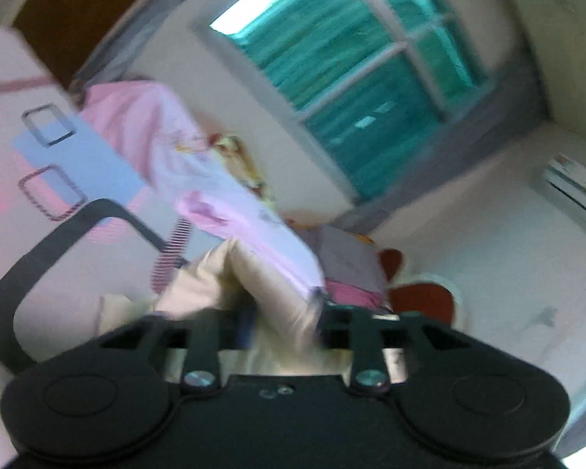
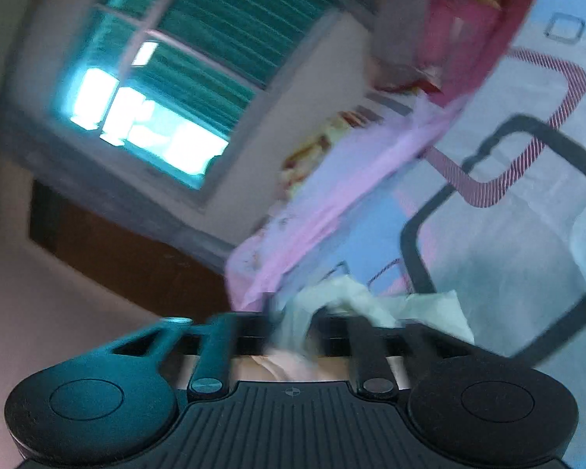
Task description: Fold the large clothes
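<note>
Both views are tilted and blurred by motion. In the left wrist view my left gripper (image 1: 250, 312) is shut on a bunch of cream cloth (image 1: 230, 277), which rises out of the jaws. In the right wrist view my right gripper (image 2: 304, 324) is shut on a bunch of the same pale cream garment (image 2: 351, 297); a flap of it spreads to the right over the bed. The fingertips of both grippers are hidden in the fabric. The rest of the garment is out of view.
A bedsheet with blue, pink and black rounded squares (image 2: 508, 195) covers the bed (image 1: 39, 148). Pink-lilac pillows (image 1: 199, 179) and bedding (image 2: 332, 187) lie along its far side. A teal-shuttered window (image 1: 351, 66) and an air conditioner (image 1: 578, 183) are on the walls.
</note>
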Available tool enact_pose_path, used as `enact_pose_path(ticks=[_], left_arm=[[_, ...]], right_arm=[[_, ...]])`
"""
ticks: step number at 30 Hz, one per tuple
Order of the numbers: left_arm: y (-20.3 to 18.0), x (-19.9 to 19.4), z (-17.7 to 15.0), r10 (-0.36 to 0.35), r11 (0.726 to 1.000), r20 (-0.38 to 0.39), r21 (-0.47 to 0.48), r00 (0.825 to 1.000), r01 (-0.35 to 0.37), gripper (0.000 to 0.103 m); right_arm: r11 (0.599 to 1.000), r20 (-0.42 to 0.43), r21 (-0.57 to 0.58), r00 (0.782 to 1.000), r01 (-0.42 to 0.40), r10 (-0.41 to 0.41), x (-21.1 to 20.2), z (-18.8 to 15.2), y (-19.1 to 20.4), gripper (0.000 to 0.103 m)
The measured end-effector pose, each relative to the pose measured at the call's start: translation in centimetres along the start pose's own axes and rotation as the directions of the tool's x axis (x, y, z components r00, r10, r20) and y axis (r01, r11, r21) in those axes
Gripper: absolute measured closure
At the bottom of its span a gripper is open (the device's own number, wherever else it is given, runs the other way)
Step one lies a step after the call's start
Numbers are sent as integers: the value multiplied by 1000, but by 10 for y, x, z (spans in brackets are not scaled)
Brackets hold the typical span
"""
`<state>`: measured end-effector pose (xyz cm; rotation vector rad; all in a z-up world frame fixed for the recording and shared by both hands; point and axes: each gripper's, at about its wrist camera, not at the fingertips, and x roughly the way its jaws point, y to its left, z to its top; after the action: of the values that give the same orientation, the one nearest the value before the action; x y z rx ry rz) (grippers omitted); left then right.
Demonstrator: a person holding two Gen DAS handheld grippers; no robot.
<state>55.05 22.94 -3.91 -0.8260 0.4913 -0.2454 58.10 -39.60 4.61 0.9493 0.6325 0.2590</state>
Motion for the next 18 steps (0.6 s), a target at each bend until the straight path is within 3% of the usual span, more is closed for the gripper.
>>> enact_pose_path(ticks=[2, 7, 9, 12, 16, 18], left_arm=[[8, 2, 5, 40, 999, 49, 31, 998, -42, 16], [36, 17, 17, 108, 986, -49, 135, 993, -100, 16], [48, 31, 22, 138, 981, -124, 156, 983, -118, 18], [57, 48, 28, 173, 968, -170, 212, 970, -136, 18], [70, 79, 30, 226, 957, -289, 244, 930, -157, 18], [73, 87, 30, 200, 965, -331, 232, 922, -126, 23]], right_arm=[[996, 30, -88, 999, 30, -27, 5, 0, 3, 24], [958, -22, -237, 985, 160, -170, 27, -10, -11, 24], [944, -37, -262, 976, 199, -216, 41, -12, -20, 25], [922, -61, -303, 960, 242, -272, 62, -12, -29, 25], [881, -74, -376, 938, 289, -339, 92, -13, -34, 25], [872, -101, -402, 933, 279, -345, 107, -14, -36, 41]])
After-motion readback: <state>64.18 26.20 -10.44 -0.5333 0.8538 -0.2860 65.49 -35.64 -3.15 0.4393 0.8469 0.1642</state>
